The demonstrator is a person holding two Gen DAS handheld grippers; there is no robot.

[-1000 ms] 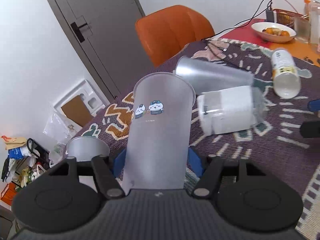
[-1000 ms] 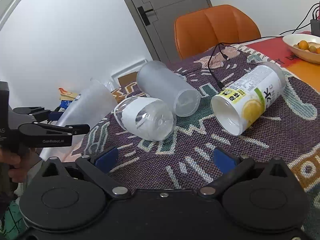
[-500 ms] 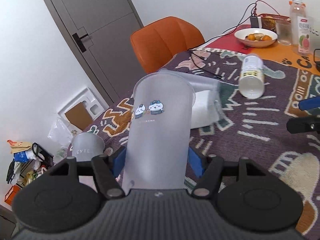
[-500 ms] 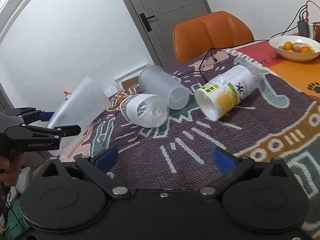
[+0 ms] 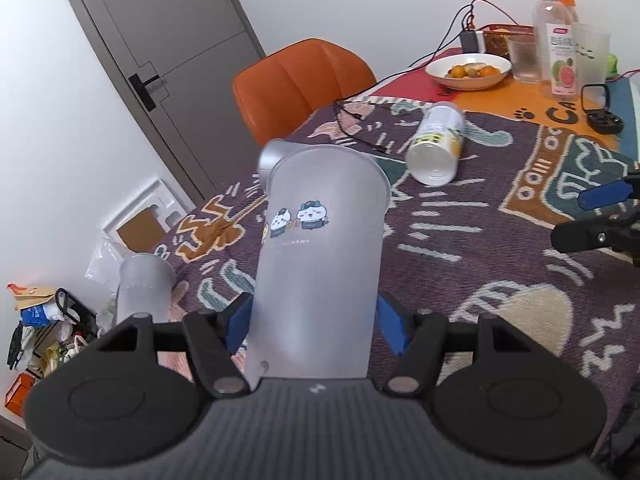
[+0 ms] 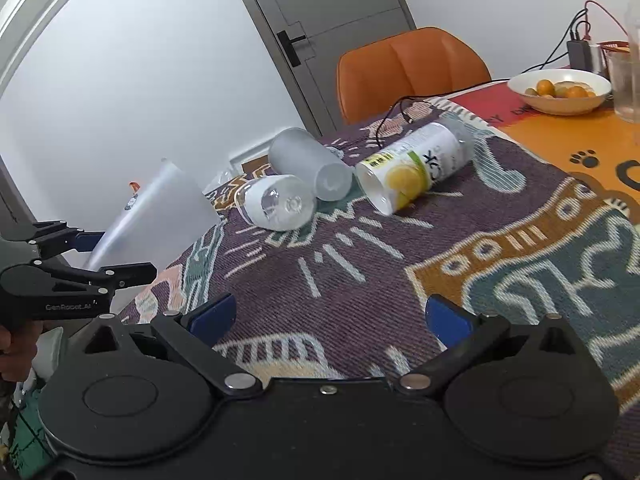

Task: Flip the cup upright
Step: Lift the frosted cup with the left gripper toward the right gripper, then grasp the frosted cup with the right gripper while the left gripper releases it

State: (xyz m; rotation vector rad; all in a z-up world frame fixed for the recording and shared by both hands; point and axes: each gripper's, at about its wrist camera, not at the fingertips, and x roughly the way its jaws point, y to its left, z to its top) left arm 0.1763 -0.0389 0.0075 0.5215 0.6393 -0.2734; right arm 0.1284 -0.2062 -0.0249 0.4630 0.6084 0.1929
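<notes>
Over the near left edge of the bench (image 6: 400, 280), the left gripper (image 5: 316, 320) has its jaws clenched on the lower body of the frosted cup (image 5: 320, 248); against half a second ago the view has pulled back and up, so the cup reads as lifted clear of the patterned cloth (image 5: 480, 248) and tipping mouth-upward, flip judged under way, set-down pending. Right gripper (image 6: 328, 316): jaws released, empty, hovering over the cloth. Cup is thin translucent plastic, tapered, rolled rim, cartoon print; two frosted tumblers (image 6: 308, 164) and a lemon-label cup (image 6: 416, 164) lie sideways on coarse woven fabric
</notes>
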